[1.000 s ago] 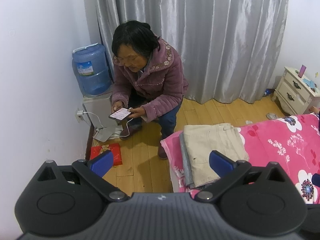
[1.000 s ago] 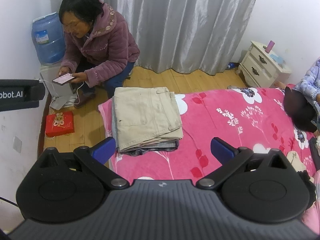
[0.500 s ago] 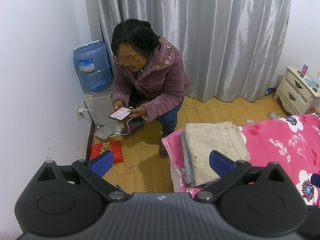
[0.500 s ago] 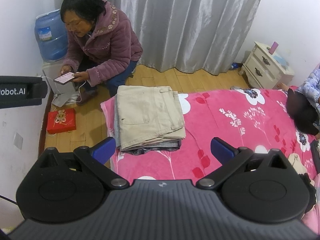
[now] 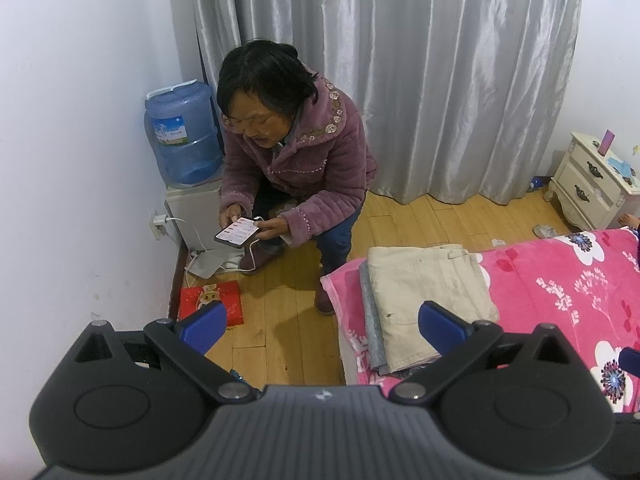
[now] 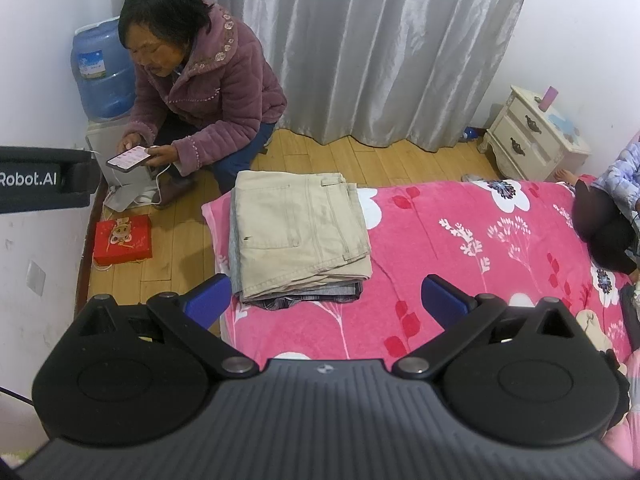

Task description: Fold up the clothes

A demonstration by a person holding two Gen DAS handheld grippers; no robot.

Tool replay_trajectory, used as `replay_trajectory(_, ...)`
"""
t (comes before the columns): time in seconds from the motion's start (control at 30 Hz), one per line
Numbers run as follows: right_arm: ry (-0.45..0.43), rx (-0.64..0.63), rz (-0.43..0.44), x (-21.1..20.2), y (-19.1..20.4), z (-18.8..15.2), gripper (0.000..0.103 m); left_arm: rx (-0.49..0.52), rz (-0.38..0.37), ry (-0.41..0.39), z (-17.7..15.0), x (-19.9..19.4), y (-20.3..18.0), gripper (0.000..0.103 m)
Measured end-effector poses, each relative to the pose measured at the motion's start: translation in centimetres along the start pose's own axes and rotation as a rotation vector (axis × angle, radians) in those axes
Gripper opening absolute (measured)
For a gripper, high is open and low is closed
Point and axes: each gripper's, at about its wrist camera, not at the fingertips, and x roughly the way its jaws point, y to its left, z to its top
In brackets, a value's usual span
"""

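The left gripper (image 5: 320,326) is held with its jaws wide apart and nothing between them; its blue fingertips (image 5: 204,326) are seen in the lower half of the left wrist frame, above the wooden floor (image 5: 280,312) and the edge of the bed. The right gripper (image 6: 326,300) is likewise spread wide and empty, low in the right wrist frame, over the pink floral blanket (image 6: 460,248).

A stack of folded clothes (image 6: 296,236) is seen left of centre in the right wrist frame, lying on the blanket at the corner of the bed. A beige pair of trousers (image 6: 280,220) is laid flat on top, and grey and dark garments are glimpsed at the stack's lower edge. In the left wrist frame the same stack is found at centre right, partly covered by one blue fingertip. Neither gripper is touching the stack.

In the upper left of both frames a person in a mauve quilted jacket (image 5: 304,168) is crouched on the floor, with a phone (image 5: 237,233) held in both hands. A blue water bottle (image 5: 182,132) is set behind, and a red box (image 6: 123,238) lies on the floor. Grey curtains (image 6: 380,48) fill the top, and a cream nightstand (image 6: 532,132) is placed at the right.
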Motion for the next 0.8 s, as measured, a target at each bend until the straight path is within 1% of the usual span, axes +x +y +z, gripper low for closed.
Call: replay_trajectory(0.8,0.005,-0.005,-0.002,0.16,0.54,0.23,0.102,-0.011,-0.001,0.008,-0.22,0.60,0.48,0.102)
